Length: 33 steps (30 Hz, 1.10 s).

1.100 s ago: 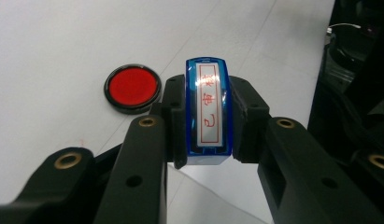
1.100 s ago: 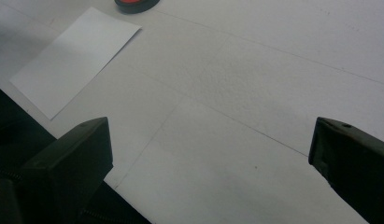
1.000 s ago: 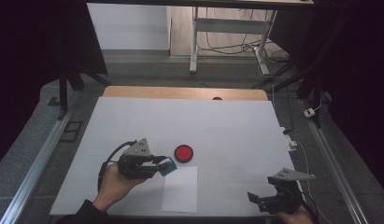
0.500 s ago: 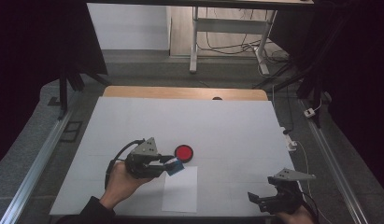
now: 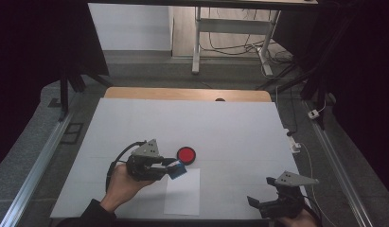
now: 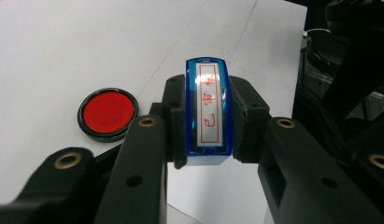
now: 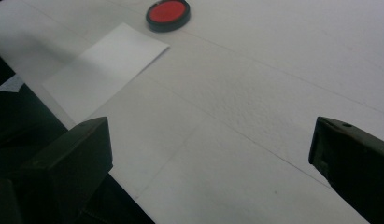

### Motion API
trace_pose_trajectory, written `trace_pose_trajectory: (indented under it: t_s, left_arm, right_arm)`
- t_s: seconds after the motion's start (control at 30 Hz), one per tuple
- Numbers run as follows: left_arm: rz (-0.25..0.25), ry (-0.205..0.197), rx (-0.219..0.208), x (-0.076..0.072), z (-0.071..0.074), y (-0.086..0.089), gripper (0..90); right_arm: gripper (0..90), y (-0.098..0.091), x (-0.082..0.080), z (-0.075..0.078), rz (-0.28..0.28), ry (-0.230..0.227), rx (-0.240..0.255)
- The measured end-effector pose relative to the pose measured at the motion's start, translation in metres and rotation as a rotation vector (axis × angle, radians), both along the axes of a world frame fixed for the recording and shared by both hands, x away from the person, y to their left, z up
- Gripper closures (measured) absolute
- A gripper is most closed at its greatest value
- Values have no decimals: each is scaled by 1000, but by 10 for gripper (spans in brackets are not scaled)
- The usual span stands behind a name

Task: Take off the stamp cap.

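A blue stamp [image 6: 209, 112] with red characters on its white face sits clamped between the jaws of my left gripper [image 6: 209, 128]. In the high view this gripper [image 5: 173, 168] holds the stamp [image 5: 178, 171] just above the far left corner of a white paper sheet [image 5: 183, 191]. A round red ink pad [image 5: 186, 154] in a black rim lies just beyond, close to the stamp. My right gripper [image 5: 256, 203] rests at the table's near right edge, open with nothing between its jaws. Its own view shows the gripper [image 7: 208, 156], the sheet [image 7: 105, 70] and the ink pad [image 7: 168, 14].
The white table top [image 5: 230, 123] ends in a wooden strip [image 5: 182, 93] at the far side. A white plug with a cable [image 5: 295, 144] lies by the right edge. Metal rails [image 5: 40, 161] run along both sides.
My left gripper has carried the stamp a little to the right, closer to the ink pad and the sheet's corner. The right gripper has stayed put.
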State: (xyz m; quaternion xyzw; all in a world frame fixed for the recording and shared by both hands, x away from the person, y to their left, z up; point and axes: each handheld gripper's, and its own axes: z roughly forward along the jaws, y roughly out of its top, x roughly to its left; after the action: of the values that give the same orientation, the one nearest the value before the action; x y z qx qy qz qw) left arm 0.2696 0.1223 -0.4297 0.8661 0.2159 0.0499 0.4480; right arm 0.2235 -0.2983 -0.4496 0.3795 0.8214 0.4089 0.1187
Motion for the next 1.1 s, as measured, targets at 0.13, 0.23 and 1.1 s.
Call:
trace_pose_trajectory:
  t_s: [0.13,0.23,1.1]
  left_arm:
    - [-6,-6,-4,0,-1,-1,701]
    - [-9,-2,-7,0,-2,-1,702]
    - [-19,1,-30,0,-2,1,702]
  right_arm:
    - [2,6,1,1,35,-18,6]
    - [2,11,2,2,65,-24,12]
    - [2,78,16,1,322,-31,48]
